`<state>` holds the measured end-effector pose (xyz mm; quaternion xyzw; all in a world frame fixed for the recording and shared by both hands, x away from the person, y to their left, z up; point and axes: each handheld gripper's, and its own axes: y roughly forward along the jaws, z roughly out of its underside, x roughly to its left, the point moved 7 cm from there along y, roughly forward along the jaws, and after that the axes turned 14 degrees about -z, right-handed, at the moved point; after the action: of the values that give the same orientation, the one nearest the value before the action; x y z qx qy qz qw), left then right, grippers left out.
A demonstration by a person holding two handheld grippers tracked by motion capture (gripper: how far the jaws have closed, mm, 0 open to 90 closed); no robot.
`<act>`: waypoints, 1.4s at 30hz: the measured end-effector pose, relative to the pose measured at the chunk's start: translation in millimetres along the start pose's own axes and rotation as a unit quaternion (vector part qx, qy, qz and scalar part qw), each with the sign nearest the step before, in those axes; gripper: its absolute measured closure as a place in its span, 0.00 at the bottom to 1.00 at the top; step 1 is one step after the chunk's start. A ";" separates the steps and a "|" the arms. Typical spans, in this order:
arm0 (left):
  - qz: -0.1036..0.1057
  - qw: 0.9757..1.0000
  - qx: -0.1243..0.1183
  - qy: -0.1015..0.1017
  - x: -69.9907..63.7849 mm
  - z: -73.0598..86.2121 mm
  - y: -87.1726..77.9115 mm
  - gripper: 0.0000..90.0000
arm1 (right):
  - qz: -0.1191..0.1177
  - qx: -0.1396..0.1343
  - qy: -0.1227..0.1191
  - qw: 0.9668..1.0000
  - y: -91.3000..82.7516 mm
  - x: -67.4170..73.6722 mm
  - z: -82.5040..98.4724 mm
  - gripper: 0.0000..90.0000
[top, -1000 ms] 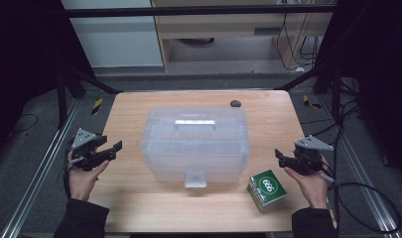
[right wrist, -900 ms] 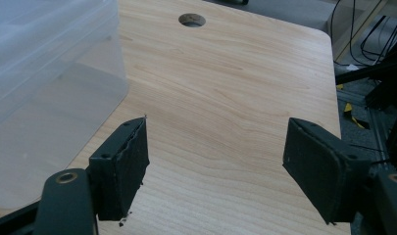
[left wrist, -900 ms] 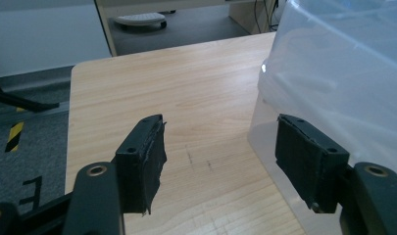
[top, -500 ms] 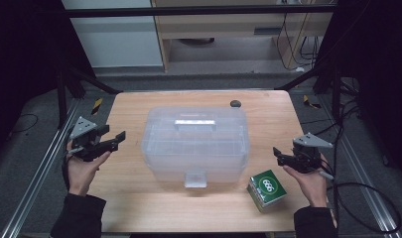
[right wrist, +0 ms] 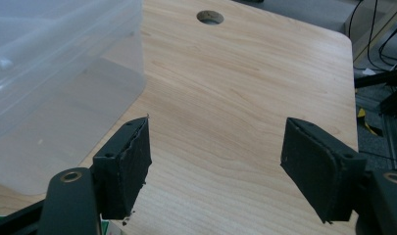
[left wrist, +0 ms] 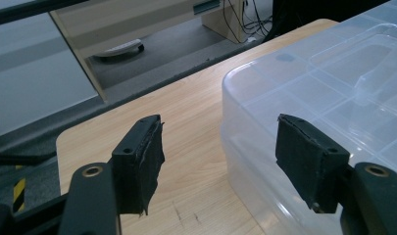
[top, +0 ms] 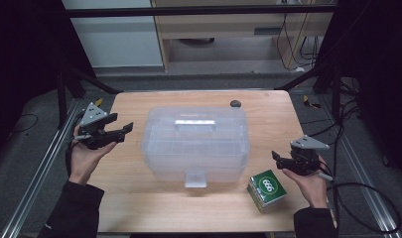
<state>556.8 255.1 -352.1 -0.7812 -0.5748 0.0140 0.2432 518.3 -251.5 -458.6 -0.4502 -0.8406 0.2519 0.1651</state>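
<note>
A: Starting at the left of the high view, what is around the work?

B: A metal rail runs along the floor beside the wooden table. The left hand holds the left gripper above the table's left edge, its tips pointing toward the clear plastic box. The tips are near the box's left wall but apart from it.

A: How far open is that gripper?

B: In the left gripper view the jaws stand wide, with bare wood and the box's near corner showing between them. Nothing is held or touched.

A: And the box itself?

B: It sits in the middle of the table, lid closed, with a moulded handle on top and a latch on the side facing the person. Its lid looks divided into compartments, though the plastic is too cloudy to tell what is inside.

A: Anything behind it?

B: A small dark round spot lies at the far edge; the right gripper view shows it as a hole in the tabletop.

A: Further right?

B: A green carton stands just off the box's front right corner, close to it and near the right hand.

A: Is the right gripper holding it?

B: No. The right gripper hovers above the carton, between it and the box's right wall, touching neither. Its jaws are spread wide over bare wood, with nothing between the pads. A cable trails from it over the floor at the right.
</note>
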 end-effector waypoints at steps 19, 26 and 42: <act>0.023 0.996 -0.004 0.092 -17.3 -35.9 -8.4 0.39 | -0.005 0.007 -0.006 1.000 2.6 1.1 3.4 0.31; 0.051 0.989 -0.012 0.136 -35.5 -51.8 -7.6 0.41 | -0.006 0.008 -0.008 1.000 3.6 1.7 4.1 0.31; 0.084 0.973 -0.008 0.217 -72.1 -55.8 -2.5 0.40 | -0.005 0.016 -0.015 1.000 6.5 1.1 8.5 0.30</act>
<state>546.9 170.2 -320.4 -0.8133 -0.4406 -0.1398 0.3534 517.9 -249.9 -469.2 -0.4398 -0.8407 0.2716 0.1612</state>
